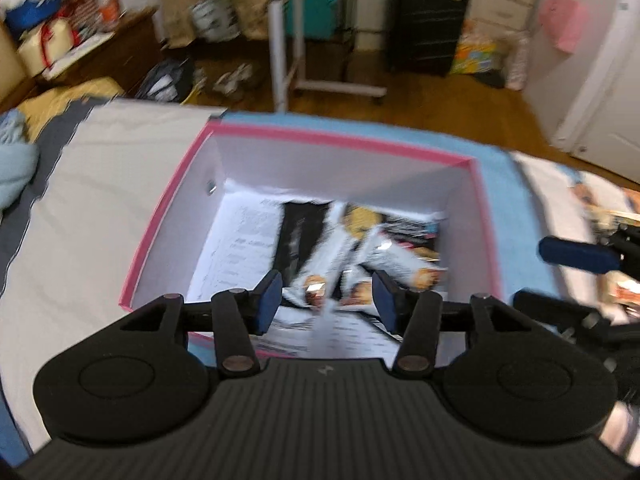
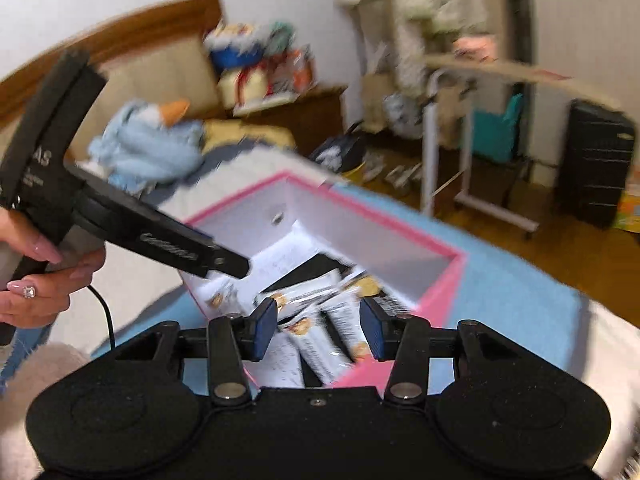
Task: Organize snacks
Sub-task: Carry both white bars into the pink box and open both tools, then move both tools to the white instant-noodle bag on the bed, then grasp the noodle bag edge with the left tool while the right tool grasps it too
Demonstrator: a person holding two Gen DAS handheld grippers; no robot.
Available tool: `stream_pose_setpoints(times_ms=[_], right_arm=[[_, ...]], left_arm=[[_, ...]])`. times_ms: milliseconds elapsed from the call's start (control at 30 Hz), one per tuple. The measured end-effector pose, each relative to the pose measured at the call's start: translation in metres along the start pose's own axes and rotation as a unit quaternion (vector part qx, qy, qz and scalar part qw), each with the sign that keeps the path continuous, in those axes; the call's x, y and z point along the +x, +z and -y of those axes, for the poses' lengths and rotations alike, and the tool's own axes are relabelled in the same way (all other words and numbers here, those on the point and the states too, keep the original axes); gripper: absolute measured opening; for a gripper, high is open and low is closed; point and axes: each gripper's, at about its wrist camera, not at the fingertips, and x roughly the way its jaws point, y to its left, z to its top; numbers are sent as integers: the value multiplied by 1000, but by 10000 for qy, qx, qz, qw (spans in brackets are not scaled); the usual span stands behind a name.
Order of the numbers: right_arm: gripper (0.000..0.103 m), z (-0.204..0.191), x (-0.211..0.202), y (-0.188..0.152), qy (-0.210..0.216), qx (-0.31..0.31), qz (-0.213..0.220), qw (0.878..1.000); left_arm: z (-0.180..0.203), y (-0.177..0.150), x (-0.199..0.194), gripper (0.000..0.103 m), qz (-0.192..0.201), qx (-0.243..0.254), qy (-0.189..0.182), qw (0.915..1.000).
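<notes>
The left hand-held gripper (image 1: pixel 326 300) hangs over the near edge of a pink-rimmed box (image 1: pixel 344 142), its blue pads spread wide with nothing between them. Inside the box, toward 12 o'clock from the fingertips, snack bars (image 1: pixel 396 264) in white wrappers lie in a loose heap on printed paper (image 1: pixel 244 240); motion blur hides their labels. The box sits on a light blue cloth (image 1: pixel 516 208) spread over the bed (image 1: pixel 100 200).

The right hand-held gripper (image 2: pixel 318 330) hovers above the box's near corner, its pads also wide apart and empty, the snack bars (image 2: pixel 320 340) showing in the gap. At 9 o'clock in the right wrist view, the person's left hand (image 2: pixel 38 276) grips the other tool's handle. A black suitcase (image 1: pixel 428 20) stands on the floor at 1 o'clock.
</notes>
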Motion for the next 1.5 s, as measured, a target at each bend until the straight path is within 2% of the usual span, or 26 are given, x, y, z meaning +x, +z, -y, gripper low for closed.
stream_pose_setpoints(times_ms=[233,300,433,567,633,700,767,933,1000,1133,1300,1367,1433,1500], right_arm=[[56,17,-98,-32,-960,228,332,9946],[61,23,-120,-45,-1282,293,326,9908],[65,44,-155,-73,-1949,598,221,9788],[68,71,-166,-99,-2327,1016,45,9672],[70,82,-167,-108,-2369,1140,18,9648],[79,90,-164,-115,-2397,1149,76,9640],[83,100,-160,-121,-2511,1076,118,9619],[86,132,-142,-142,-2827,942,-104,9545],[90,147,-137,-148,-2900,795,-212,9535],[93,182,-115,-148,-2617,517,-597,9619],[93,217,-86,-151,-2374,383,-1347,9613],[95,225,-82,-151,-2321,311,-1463,9611],[103,231,-79,-151,-2234,314,-1571,9615],[103,236,-76,-151,-2145,318,-1612,9628]], left_arm=[[47,-1,-52,55,439,475,-785,9948],[66,-1,-58,56,529,658,-964,9918],[104,2,-56,56,542,896,-1264,9864],[156,11,-41,56,503,1042,-1553,9811],[182,13,-30,56,460,1112,-1712,9779],[205,14,-15,56,368,1177,-1854,9749],[227,14,4,56,295,1184,-1980,9726],[258,6,52,56,10,1068,-2325,9667],[270,0,69,56,-31,1094,-2421,9641],[291,-6,102,60,-58,881,-2679,9594],[317,-9,148,65,-456,628,-2833,9559],[324,-10,161,66,-581,580,-2931,9525],[330,-12,174,66,-731,539,-3001,9496],[331,-15,184,66,-828,418,-3110,9459]])
